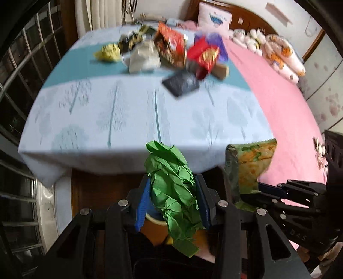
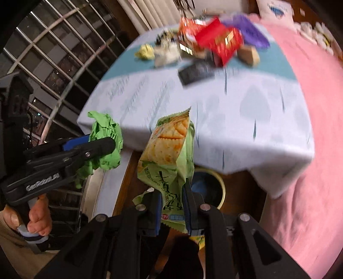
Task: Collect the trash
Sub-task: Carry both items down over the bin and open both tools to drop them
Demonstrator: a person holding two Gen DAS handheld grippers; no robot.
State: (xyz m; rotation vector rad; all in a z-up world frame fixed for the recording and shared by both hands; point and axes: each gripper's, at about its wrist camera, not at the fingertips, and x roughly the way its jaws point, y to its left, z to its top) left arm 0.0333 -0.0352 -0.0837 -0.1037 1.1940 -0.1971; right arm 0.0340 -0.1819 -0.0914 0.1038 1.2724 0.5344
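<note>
My left gripper (image 1: 172, 191) is shut on a crumpled green paper (image 1: 171, 184), held off the near edge of the bed; it also shows in the right wrist view (image 2: 106, 137). My right gripper (image 2: 172, 203) is shut on a green cracker wrapper (image 2: 169, 154), which also shows in the left wrist view (image 1: 248, 165). Below both sits a round bin with a yellow rim (image 2: 223, 188), partly hidden; it also shows in the left wrist view (image 1: 154, 221). A pile of trash lies far on the blue sheet: red packets (image 1: 203, 55), a grey paper wad (image 1: 145, 58), a yellow wad (image 1: 108, 52), a dark card (image 1: 181, 84).
The blue sheet (image 1: 128, 120) covers the bed's left half, a pink sheet (image 1: 285, 120) the right. Plush toys (image 1: 278, 53) and a pillow (image 1: 214, 17) lie at the headboard. A barred window (image 1: 23, 70) is at left. A wooden bed frame (image 1: 96, 188) is below.
</note>
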